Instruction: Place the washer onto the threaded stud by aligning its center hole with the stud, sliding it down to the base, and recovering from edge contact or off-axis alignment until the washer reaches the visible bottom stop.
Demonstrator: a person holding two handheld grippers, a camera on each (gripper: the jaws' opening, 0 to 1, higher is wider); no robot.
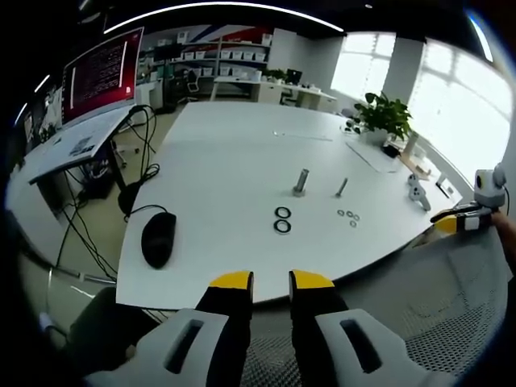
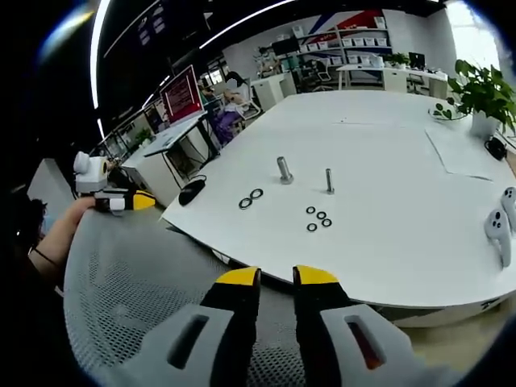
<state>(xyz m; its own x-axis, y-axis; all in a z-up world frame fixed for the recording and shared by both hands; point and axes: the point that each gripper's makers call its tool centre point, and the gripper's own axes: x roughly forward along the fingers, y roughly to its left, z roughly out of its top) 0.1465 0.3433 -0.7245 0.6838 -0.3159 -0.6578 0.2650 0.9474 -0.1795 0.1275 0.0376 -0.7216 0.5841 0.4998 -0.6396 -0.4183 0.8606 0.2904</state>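
Note:
Two threaded studs stand upright on the white table (image 1: 226, 161): a thick stud (image 1: 301, 182) (image 2: 285, 170) and a thin stud (image 1: 342, 188) (image 2: 329, 181). Two large dark washers (image 1: 282, 219) (image 2: 251, 198) lie flat in front of the thick stud. Three small washers (image 1: 348, 216) (image 2: 318, 218) lie near the thin one. My left gripper (image 1: 272, 282) is open and holds nothing, back from the table's edge; it also appears in the right gripper view as the left gripper (image 2: 121, 201), held by a hand. My right gripper (image 2: 276, 278) is open and holds nothing, well short of the washers; the left gripper view catches this right gripper (image 1: 459, 218) at its right side.
A grey mesh chair back (image 1: 451, 298) (image 2: 137, 290) sits between the grippers and the table. A black mouse (image 1: 159, 239) (image 2: 192, 191) lies near the table's edge. White controllers (image 1: 418, 192) (image 2: 500, 226) and a potted plant (image 1: 385, 117) (image 2: 484, 93) are on the far side.

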